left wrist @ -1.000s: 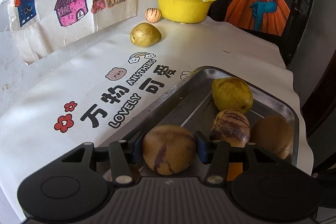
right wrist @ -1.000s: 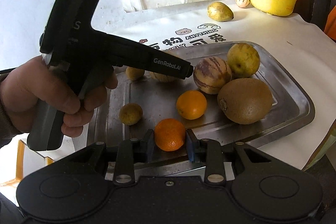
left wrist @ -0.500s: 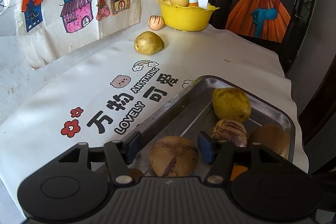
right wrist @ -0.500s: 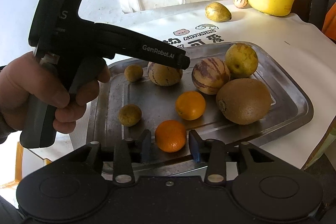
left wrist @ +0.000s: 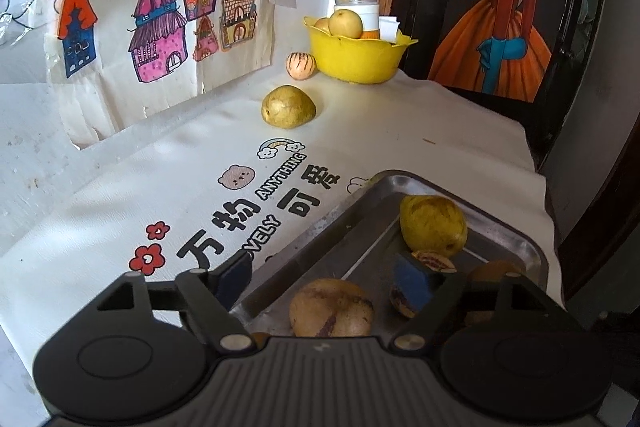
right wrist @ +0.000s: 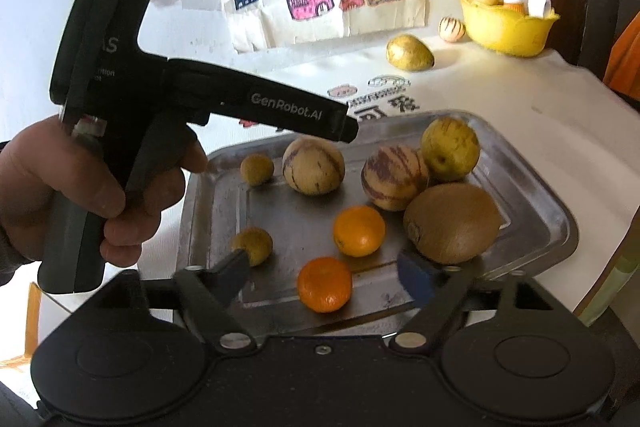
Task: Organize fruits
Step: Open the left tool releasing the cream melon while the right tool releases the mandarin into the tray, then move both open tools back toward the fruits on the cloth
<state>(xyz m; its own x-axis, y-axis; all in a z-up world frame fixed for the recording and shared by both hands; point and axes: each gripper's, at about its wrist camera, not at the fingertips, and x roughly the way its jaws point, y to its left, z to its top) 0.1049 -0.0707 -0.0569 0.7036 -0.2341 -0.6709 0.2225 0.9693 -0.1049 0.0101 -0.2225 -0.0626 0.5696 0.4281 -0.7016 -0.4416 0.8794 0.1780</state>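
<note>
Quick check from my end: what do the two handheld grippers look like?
Both are matte black plastic with blue jaw pads. The left gripper has a pistol-style handle and white "GenRobot.AI" lettering on its barrel. The right gripper shows a ribbed base, two round hubs and silver pivot screws.

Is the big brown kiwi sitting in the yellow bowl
No, the kiwi lies on the metal tray, far from the yellow bowl.

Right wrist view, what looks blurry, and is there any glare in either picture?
Right wrist view: the right gripper has smeared blue pads as its jaws open, clear of the orange; the tray rim glints. Left wrist view: the window behind the yellow bowl is washed out, and straight edges bow.
</note>
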